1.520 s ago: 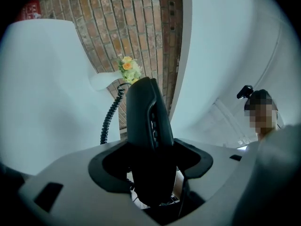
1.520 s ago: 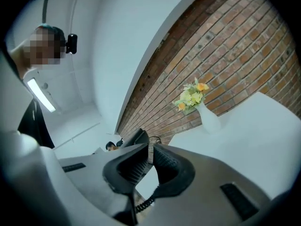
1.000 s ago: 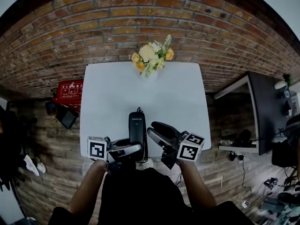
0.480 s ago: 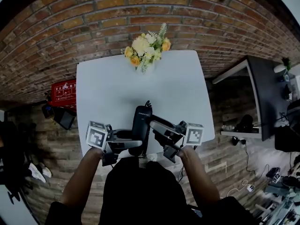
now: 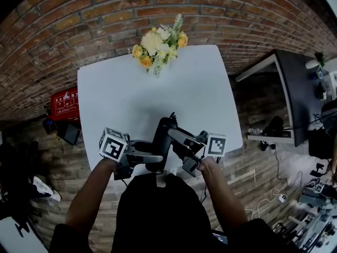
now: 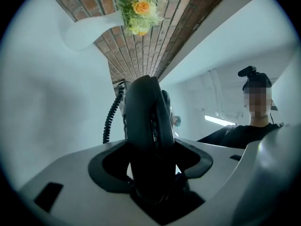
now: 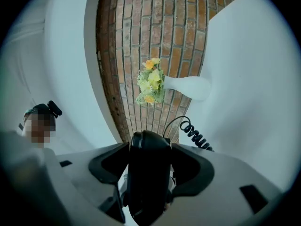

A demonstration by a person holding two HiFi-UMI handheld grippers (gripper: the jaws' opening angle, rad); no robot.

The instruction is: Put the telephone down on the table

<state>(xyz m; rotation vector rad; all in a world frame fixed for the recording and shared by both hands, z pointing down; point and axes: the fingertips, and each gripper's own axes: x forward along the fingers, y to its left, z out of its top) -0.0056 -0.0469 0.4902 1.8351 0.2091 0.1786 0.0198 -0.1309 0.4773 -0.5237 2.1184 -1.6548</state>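
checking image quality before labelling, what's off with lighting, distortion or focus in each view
Head view: fisheye bows the brick wall and the edges of the table, and the corners go dark. Left gripper view: the telephone is an underlit, near-black shape against the bright table, inside a round black vignette. Right gripper view: same dark telephone, while the flowers look sharp.

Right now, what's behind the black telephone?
Its black coiled cord, a bare stretch of white table, then a white vase of yellow flowers at the far edge. The black telephone hides where the cord joins it.
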